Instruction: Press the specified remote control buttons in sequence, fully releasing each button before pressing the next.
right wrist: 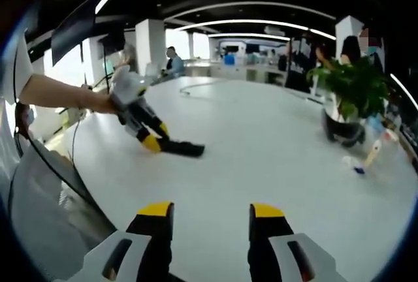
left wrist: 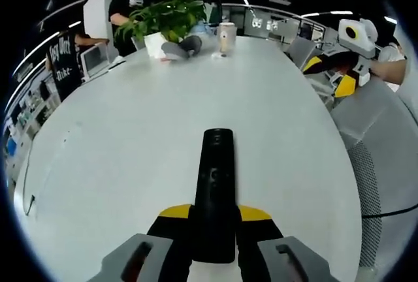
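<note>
The left gripper point(left wrist: 213, 220), grey-bodied with black jaws capped in yellow, pointed forward low over the large, smooth, oval white table point(left wrist: 130, 164). Its jaws were closed tight on the near end of a long, slim, black plastic remote control point(left wrist: 215, 184), which lay lengthwise between them and reached out over the table, its far end rounded and glossy. In the right gripper view the same left gripper point(right wrist: 166, 143) came in from the table's near left edge, carried by a person's bare forearm point(right wrist: 59, 94) and angled down so that the remote control point(right wrist: 183, 148) lay flat on or just above the table surface.

The right gripper point(right wrist: 212, 220) hung above the near edge of the table with its two yellow-tipped black jaws spread well apart and nothing between them. In the left gripper view it appeared raised off the table's far right edge point(left wrist: 356, 40), beside a grey mesh-backed chair point(left wrist: 375, 158).

At the far end of the table stood a white pot point(left wrist: 155, 44) holding a bushy green leafy plant point(left wrist: 163, 15), with a dark grey, rounded object point(left wrist: 181, 48) just beside the pot. Near the plant stood a pale cylindrical cup point(left wrist: 226, 37); what it contained could not be told. People in dark shirts point(left wrist: 64, 60) stood beyond the table's left edge.
</note>
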`<state>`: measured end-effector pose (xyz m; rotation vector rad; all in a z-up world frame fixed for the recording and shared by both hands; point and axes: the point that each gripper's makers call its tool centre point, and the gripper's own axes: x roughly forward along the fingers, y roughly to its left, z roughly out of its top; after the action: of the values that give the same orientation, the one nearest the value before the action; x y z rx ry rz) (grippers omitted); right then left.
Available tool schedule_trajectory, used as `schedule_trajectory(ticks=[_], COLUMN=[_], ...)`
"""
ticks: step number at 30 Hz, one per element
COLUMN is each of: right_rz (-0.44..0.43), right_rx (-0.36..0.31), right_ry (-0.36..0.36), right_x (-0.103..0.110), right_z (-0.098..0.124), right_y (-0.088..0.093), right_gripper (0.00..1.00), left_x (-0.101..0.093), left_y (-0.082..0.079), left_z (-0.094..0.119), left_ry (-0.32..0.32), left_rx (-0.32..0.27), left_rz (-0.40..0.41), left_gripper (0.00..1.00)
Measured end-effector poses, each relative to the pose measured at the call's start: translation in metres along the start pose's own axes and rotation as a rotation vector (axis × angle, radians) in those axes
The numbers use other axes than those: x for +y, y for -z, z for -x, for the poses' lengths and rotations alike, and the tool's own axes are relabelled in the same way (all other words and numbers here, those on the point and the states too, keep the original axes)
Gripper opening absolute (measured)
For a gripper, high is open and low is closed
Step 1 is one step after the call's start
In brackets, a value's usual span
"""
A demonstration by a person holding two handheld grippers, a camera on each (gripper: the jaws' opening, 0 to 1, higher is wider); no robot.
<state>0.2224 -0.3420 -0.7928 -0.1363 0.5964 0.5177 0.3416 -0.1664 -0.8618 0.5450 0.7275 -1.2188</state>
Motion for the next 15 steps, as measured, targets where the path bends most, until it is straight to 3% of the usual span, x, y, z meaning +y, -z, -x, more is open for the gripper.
schedule_trajectory(ticks=[15], right_rz=[-0.006], right_rx=[0.000], right_ry=[-0.003], right_x=[0.0001], right_z=[0.0000], right_y=[0.0001], right_gripper=[0.43], left_x=[-0.0074], left_y=[0.0021], left_z=[0.0008], left_ry=[0.012], left_rx=[-0.010], left_rz=[-0.013], left_gripper=[0.24])
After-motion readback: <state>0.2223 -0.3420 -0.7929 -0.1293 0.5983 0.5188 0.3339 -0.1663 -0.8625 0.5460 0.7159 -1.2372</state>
